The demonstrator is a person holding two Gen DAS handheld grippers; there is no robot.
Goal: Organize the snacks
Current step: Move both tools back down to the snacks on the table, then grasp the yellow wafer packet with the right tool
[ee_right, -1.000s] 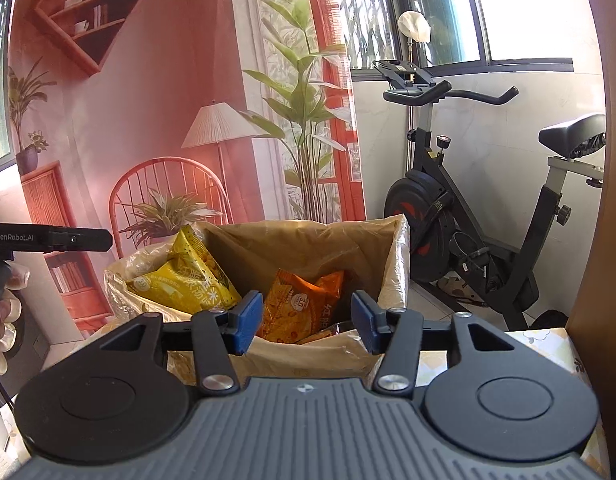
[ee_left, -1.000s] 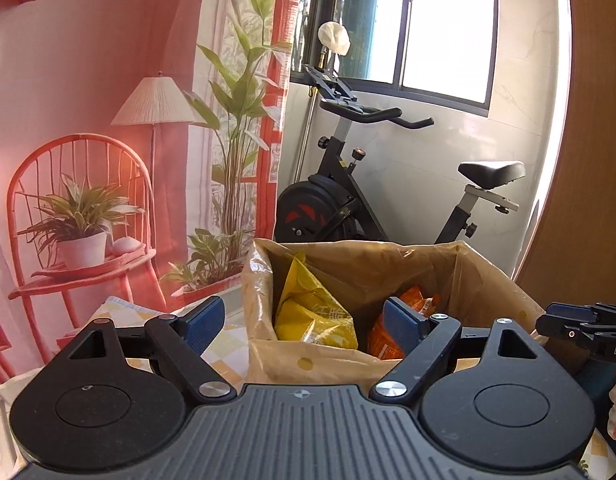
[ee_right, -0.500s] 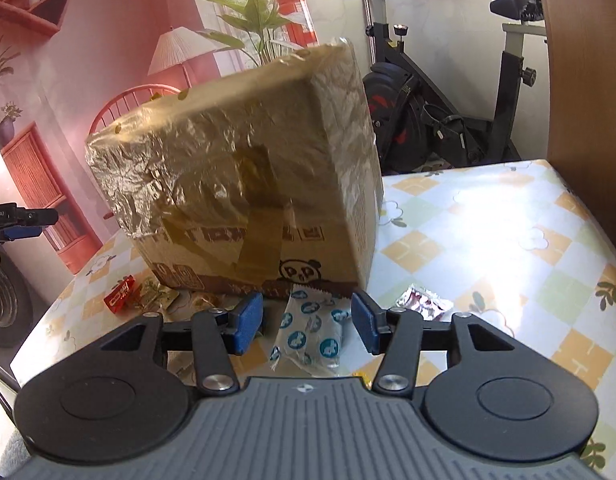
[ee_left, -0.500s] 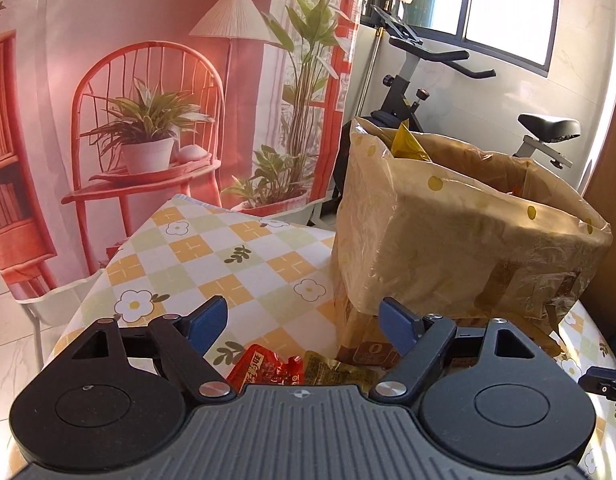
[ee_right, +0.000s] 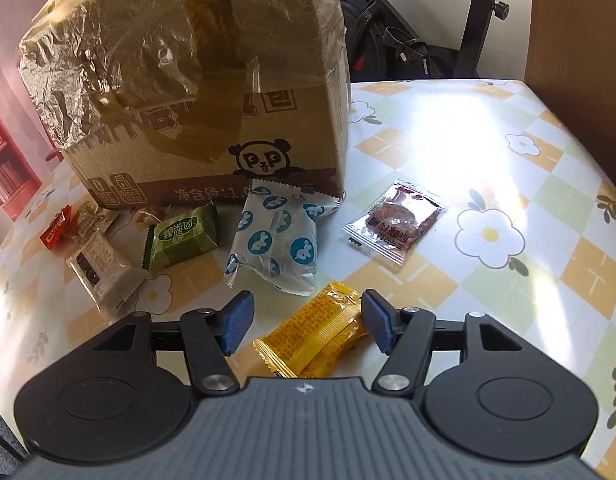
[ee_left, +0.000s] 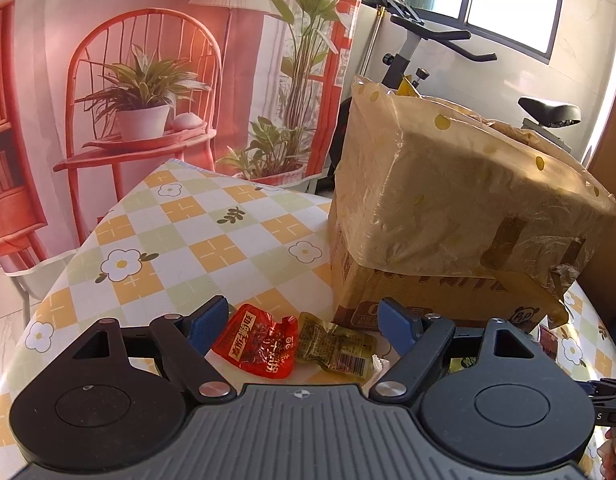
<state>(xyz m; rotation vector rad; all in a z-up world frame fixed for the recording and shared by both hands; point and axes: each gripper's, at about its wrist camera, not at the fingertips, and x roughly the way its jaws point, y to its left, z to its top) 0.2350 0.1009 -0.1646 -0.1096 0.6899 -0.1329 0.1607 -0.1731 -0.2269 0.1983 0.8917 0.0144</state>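
**Both grippers low over loose snacks, box behind**

My left gripper (ee_left: 299,322) has its fingers spread wide, holding nothing. Between the two blue pads I see a crumpled red packet (ee_left: 256,342) with gold lettering, and touching its right edge an olive-green packet (ee_left: 336,347) with a barcode panel. Both lie flat on the checked floral surface (ee_left: 195,236), nearer the left pad than the right.

Just behind them stands the cardboard box (ee_left: 440,296), its upper part wrapped in a translucent yellowish liner with polka dots; a yellow bag corner pokes above the rim.

My right gripper (ee_right: 308,322) also has its fingers spread, nothing pinched. A yellow packet (ee_right: 320,336), printed with fine red text, lies at a slant between the pads, its upper end close beside the right pad; I cannot tell whether they touch.

Farther out on the surface:
- white packet with blue rabbit circles (ee_right: 275,240), its top edge against the foot of the box
- green wrapped block (ee_right: 181,238), left of it
- clear sachet with a brown snack (ee_right: 396,222), to the right, apart from the box
- small white packet (ee_right: 99,268), near left

The box front shows a panda logo (ee_right: 263,156) and brown tape.
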